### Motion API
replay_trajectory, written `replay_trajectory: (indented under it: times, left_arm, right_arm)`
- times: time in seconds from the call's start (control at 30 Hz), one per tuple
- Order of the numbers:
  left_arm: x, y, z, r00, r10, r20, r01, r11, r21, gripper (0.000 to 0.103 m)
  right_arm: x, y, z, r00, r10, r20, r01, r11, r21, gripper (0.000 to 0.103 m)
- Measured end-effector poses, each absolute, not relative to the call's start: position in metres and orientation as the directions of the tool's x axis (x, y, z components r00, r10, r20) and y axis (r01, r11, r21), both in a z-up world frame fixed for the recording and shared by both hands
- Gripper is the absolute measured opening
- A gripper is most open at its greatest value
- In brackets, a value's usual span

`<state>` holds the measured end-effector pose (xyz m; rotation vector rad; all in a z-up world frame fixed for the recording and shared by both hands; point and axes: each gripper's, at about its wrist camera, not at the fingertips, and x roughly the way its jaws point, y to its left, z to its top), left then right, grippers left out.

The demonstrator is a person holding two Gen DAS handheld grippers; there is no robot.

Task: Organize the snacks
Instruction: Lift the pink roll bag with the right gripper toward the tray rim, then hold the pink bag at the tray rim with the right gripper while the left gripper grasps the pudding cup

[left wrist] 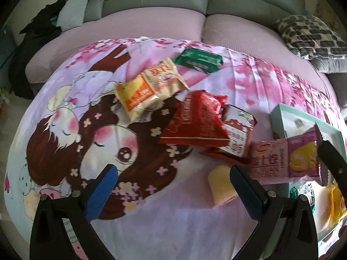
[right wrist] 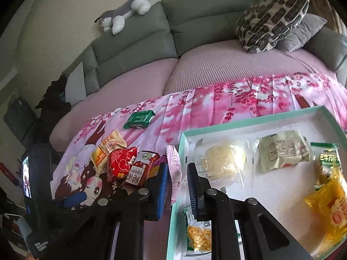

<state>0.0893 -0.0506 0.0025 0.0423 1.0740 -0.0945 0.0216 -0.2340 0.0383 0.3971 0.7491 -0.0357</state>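
Right wrist view: right gripper (right wrist: 178, 178) clamps a pink packet (right wrist: 174, 173) at the tray's (right wrist: 249, 122) edge; left gripper (left wrist: 173, 186) gapes empty.

You see soft, even daylight in both views, with faint shadows only. Fisheye bending curves the sofa (right wrist: 134, 49) and darkens the corners. The snack packets (left wrist: 195, 121) in your left view look slightly smeared.
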Motion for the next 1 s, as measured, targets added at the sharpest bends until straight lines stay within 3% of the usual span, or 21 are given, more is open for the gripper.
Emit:
replay_trajectory:
  times: [0.63, 0.8, 0.93, 1.0]
  left_arm:
    - [0.077, -0.066, 0.003, 0.427, -0.139, -0.894, 0.256, 0.966, -0.028, 0.101]
    - [0.078, -0.073, -0.005, 0.394, -0.200, -0.897, 0.282, 0.955, -0.089, 0.073]
    - [0.080, -0.074, -0.009, 0.369, -0.255, -0.894, 0.282, 0.947, -0.153, 0.042]
    - [0.080, -0.071, -0.007, 0.376, -0.254, -0.891, 0.271, 0.950, -0.156, 0.038]
  right_arm:
    - [0.024, -0.236, 0.035, 0.726, 0.124, -0.676, 0.180, 0.915, 0.361, 0.020]
    - [0.024, -0.235, 0.034, 0.723, 0.131, -0.678, 0.177, 0.914, 0.365, 0.020]
    - [0.025, -0.235, 0.033, 0.720, 0.139, -0.680, 0.178, 0.910, 0.375, 0.021]
    - [0.025, -0.236, 0.032, 0.719, 0.146, -0.680, 0.179, 0.906, 0.384, 0.025]
